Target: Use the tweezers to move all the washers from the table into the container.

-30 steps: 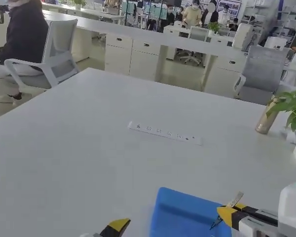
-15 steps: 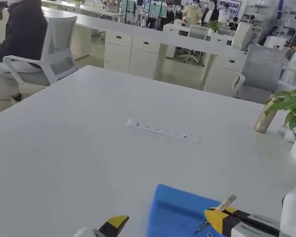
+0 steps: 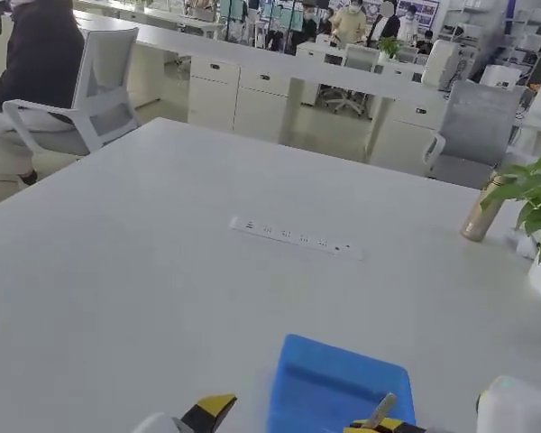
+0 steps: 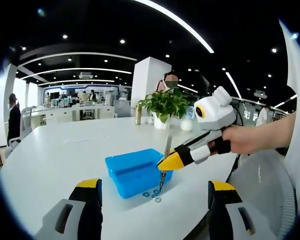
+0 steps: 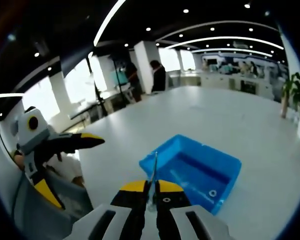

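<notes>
A blue container [image 4: 135,172] stands on the white table [image 4: 65,150]. A few small washers [image 4: 153,195] lie on the table just in front of it. My right gripper [image 4: 172,161] is shut on the tweezers [image 4: 166,160], which point down with their tips just above those washers. In the right gripper view its jaws [image 5: 151,186] pinch the tweezers [image 5: 154,167] over the container [image 5: 195,170], and one washer [image 5: 212,193] lies inside. My left gripper [image 4: 153,186] is open with nothing between its jaws. It hovers left of the container [image 3: 343,388] with a yellow tip [image 3: 212,410] showing.
A power strip [image 3: 293,239] is set into the middle of the table. A potted plant [image 3: 536,203] and a gold bottle [image 3: 481,216] stand at the far right. Office chairs [image 3: 81,90] and people are beyond the table's far edge.
My right gripper has dropped lower and nearer with the tweezers, sinking toward the bottom of the head view. The left gripper has stayed put. The head camera has tilted slightly.
</notes>
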`<state>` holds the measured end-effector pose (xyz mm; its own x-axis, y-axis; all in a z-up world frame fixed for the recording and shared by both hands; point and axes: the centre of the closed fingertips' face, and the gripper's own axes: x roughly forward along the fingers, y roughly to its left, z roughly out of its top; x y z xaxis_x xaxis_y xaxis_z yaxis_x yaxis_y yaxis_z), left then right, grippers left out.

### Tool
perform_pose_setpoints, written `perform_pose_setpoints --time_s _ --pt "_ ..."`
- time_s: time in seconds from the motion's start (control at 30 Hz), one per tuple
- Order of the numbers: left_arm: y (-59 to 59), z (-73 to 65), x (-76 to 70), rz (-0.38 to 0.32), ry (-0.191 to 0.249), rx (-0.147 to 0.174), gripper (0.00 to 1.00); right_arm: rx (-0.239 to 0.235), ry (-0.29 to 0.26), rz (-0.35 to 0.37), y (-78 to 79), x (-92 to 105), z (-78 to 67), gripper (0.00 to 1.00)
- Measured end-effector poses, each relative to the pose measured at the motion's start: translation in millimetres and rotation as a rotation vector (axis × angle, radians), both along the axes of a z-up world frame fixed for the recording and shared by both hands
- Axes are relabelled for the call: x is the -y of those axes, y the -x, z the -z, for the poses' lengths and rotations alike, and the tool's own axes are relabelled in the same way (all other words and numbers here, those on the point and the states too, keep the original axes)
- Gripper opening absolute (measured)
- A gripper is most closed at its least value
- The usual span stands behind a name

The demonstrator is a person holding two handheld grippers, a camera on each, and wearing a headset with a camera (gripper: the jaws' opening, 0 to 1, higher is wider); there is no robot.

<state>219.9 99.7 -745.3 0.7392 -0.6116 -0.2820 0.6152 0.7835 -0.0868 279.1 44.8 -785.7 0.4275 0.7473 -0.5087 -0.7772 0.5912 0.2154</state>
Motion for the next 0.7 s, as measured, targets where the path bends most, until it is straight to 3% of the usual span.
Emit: perform_pose_setpoints --time_s 0.13,0.23,0.37,0.7 --pt "0.3 2.2 -0.3 0.001 -0.006 -0.006 0.88 -0.003 0.016 -0.006 3.5 -4.7 8.0 0.03" --pt "0.5 3.3 0.0 0.005 -0.011 -0.008 0.87 0.021 0.063 -0.023 4.6 -6.3 14.5 0.03" --pt "0.5 4.4 0.3 0.009 -0.015 -0.010 0.87 0.033 0.087 -0.039 7.0 -11.2 16.7 0.03" --pt "-0.8 7.6 -0.4 0.010 -0.028 -0.019 0.86 0.033 0.077 -0.065 4.3 -13.8 17.4 0.03"
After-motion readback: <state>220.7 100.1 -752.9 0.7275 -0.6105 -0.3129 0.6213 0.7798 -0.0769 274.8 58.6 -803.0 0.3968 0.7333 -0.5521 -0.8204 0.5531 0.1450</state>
